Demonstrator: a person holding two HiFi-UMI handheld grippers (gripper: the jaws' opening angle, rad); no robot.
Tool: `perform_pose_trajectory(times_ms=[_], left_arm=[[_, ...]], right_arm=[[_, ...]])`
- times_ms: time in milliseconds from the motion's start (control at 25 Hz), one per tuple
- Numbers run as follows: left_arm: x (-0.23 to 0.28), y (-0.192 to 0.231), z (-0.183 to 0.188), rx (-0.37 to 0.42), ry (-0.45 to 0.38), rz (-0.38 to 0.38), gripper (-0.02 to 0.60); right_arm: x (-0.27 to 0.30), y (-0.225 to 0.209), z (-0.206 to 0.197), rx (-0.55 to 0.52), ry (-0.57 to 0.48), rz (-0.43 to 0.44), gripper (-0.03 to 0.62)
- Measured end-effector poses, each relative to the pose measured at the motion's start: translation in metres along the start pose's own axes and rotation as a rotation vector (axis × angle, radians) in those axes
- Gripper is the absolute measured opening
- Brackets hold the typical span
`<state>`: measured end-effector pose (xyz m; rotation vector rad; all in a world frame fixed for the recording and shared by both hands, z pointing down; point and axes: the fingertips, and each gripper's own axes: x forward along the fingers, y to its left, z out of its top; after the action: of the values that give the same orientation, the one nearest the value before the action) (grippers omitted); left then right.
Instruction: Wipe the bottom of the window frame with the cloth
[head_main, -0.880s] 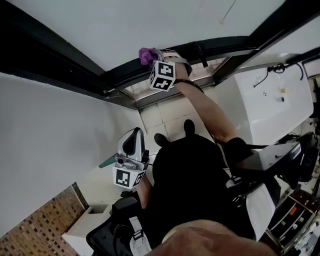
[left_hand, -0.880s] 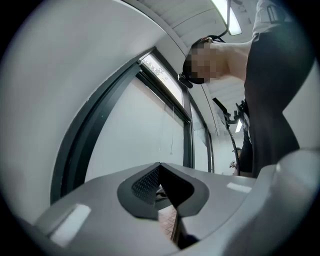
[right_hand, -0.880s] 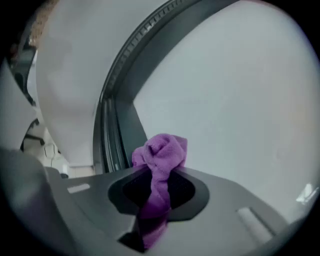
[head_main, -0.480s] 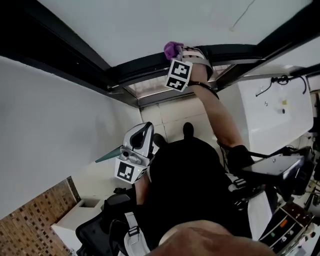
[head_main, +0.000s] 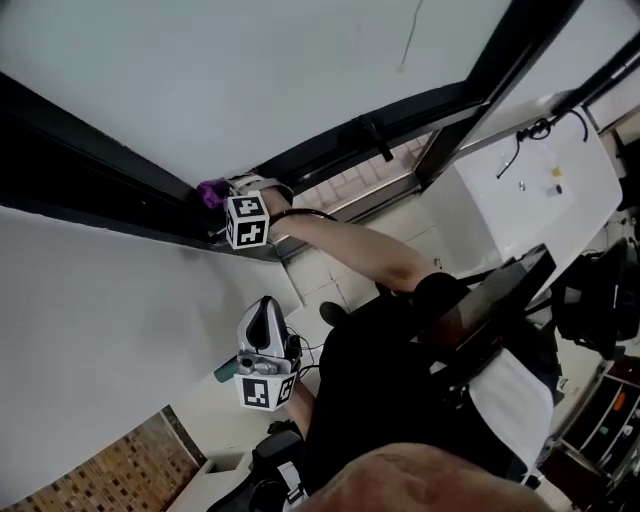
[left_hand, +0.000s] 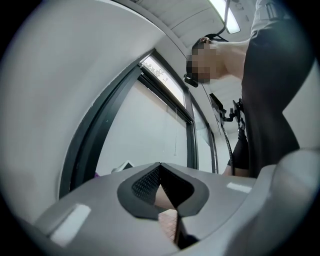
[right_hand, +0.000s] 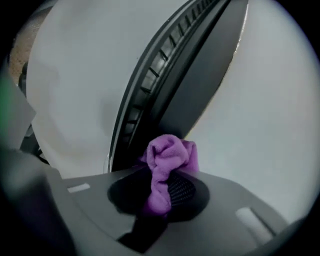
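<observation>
While our right hand-held gripper is pinching the bunched purple cloth at the bottom rail of the black metal window frame, we are judging the wipe underway, next needing a steady pressed slide along it, our left hand-held gripper idling closed and empty.

The cloth is sitting between the jaws of the right gripper, pressing against the bottom of the window frame near its corner, while the left gripper is hanging well apart below, just beside the person.
</observation>
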<state>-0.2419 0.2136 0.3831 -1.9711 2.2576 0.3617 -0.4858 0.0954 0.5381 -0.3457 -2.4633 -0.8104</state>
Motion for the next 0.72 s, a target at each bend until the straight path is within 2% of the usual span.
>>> perform_pose_trajectory(times_ms=[80, 160, 280, 400, 480, 600, 720], left_arm=[[0.002, 0.003, -0.004, 0.002, 0.009, -0.008, 0.000], [0.007, 0.002, -0.006, 0.003, 0.016, -0.025, 0.000], [0.019, -0.004, -0.008, -0.002, 0.014, -0.062, 0.000], [0.032, -0.015, -0.013, -0.026, 0.015, -0.112, 0.000], [0.040, -0.022, -0.016, -0.048, 0.009, -0.144, 0.000], [0.048, -0.032, -0.017, -0.054, -0.002, -0.176, 0.000], [0.051, -0.037, -0.019, -0.052, 0.000, -0.186, 0.000]], right_arm=[[-0.015, -0.010, -0.024, -0.089, 0.075, -0.049, 0.069], [-0.038, -0.027, -0.062, -0.215, 0.218, -0.109, 0.069], [-0.090, -0.066, -0.137, -0.378, 0.495, -0.181, 0.069], [-0.145, -0.103, -0.210, -0.521, 0.771, -0.211, 0.069], [-0.164, -0.112, -0.226, -0.580, 0.821, -0.212, 0.069], [-0.177, -0.121, -0.216, -0.638, 0.825, -0.264, 0.071], [-0.190, -0.132, -0.234, -0.550, 0.823, -0.311, 0.071]])
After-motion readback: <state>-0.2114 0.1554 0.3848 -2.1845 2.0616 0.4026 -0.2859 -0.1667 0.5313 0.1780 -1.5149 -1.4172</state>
